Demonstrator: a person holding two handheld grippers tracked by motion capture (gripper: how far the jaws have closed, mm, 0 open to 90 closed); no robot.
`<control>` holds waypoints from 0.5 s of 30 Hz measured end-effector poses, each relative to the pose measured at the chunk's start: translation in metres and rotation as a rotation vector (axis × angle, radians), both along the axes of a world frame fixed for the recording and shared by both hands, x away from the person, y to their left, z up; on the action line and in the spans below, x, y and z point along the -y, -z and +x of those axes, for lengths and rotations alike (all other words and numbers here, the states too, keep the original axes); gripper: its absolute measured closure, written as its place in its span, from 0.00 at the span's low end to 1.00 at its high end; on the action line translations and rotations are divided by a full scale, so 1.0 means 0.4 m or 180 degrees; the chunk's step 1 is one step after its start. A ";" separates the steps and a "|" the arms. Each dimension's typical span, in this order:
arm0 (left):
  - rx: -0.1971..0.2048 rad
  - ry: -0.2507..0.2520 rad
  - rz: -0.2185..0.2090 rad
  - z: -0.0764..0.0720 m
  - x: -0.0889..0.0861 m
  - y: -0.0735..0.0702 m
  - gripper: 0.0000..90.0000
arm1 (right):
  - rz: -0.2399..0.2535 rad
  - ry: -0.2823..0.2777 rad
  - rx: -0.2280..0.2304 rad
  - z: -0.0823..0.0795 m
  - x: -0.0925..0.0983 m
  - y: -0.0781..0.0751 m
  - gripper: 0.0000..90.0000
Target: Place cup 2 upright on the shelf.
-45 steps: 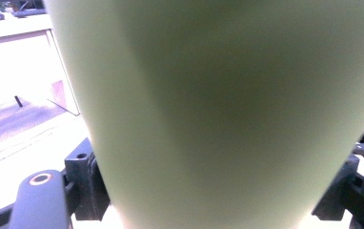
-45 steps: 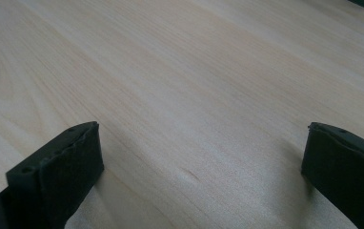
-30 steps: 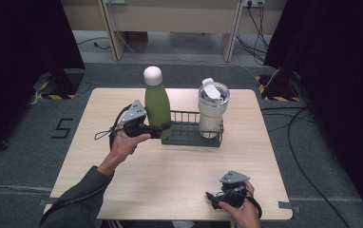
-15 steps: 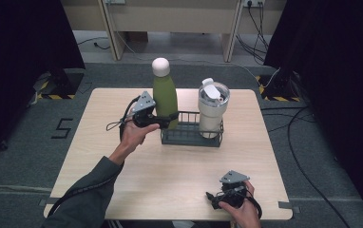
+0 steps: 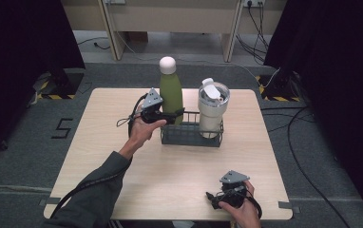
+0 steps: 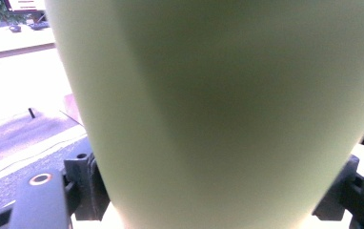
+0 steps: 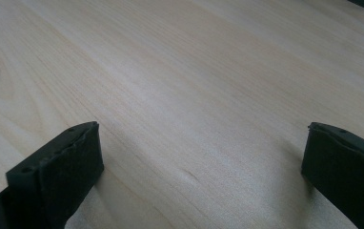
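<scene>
A green bottle (image 5: 171, 92) with a white cap stands upright at the left end of a black wire basket (image 5: 191, 137). My left gripper (image 5: 173, 117) is shut on the bottle's lower body, reaching in from the left. In the left gripper view the green bottle (image 6: 227, 109) sits wide between the two black jaws. Whether its base rests on the basket floor I cannot tell. A white tumbler (image 5: 212, 108) with a lid stands in the basket's right end. My right gripper (image 5: 213, 197) lies on the table near the front right, open, with bare wood between its jaws (image 7: 201, 176).
The light wooden table (image 5: 170, 171) carries the basket at its middle back. Grey carpet with cables surrounds the table. A wooden bench stands beyond the far edge.
My left gripper has carried the green bottle to the right, from beside the basket's left end to over that end. The right gripper has stayed where it was.
</scene>
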State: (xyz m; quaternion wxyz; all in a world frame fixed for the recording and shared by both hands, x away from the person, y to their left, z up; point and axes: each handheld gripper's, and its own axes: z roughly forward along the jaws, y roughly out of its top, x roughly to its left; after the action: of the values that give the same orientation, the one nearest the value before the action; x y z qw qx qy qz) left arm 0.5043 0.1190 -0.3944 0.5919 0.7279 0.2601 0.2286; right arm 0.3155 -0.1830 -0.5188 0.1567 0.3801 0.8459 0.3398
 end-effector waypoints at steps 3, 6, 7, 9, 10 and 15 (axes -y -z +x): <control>-0.0015 0.0001 -0.0032 0.007 0.007 0.007 0.23 | 0.0000 -0.0001 0.0000 0.000 0.000 0.000 0.01; -0.0013 -0.0014 -0.0050 0.013 0.012 0.017 0.23 | 0.0000 -0.0001 -0.0001 0.000 0.000 0.000 0.01; -0.0020 -0.0018 -0.0048 0.014 0.012 0.019 0.23 | 0.0000 -0.0002 0.0000 0.000 0.000 0.000 0.01; -0.0027 -0.0038 -0.0038 0.018 0.012 0.024 0.23 | 0.0000 -0.0001 0.0000 0.000 0.000 0.000 0.01; -0.0034 -0.0049 -0.0034 0.020 0.011 0.027 0.23 | 0.0000 -0.0001 0.0000 0.000 0.000 0.000 0.01; -0.0048 -0.0073 -0.0034 0.028 0.008 0.041 0.23 | 0.0000 -0.0002 0.0000 0.000 0.000 0.000 0.01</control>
State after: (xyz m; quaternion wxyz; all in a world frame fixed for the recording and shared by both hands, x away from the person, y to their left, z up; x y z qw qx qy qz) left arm 0.5154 0.1157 -0.4108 0.5911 0.7234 0.2741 0.2285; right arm 0.3155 -0.1831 -0.5188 0.1566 0.3799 0.8460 0.3398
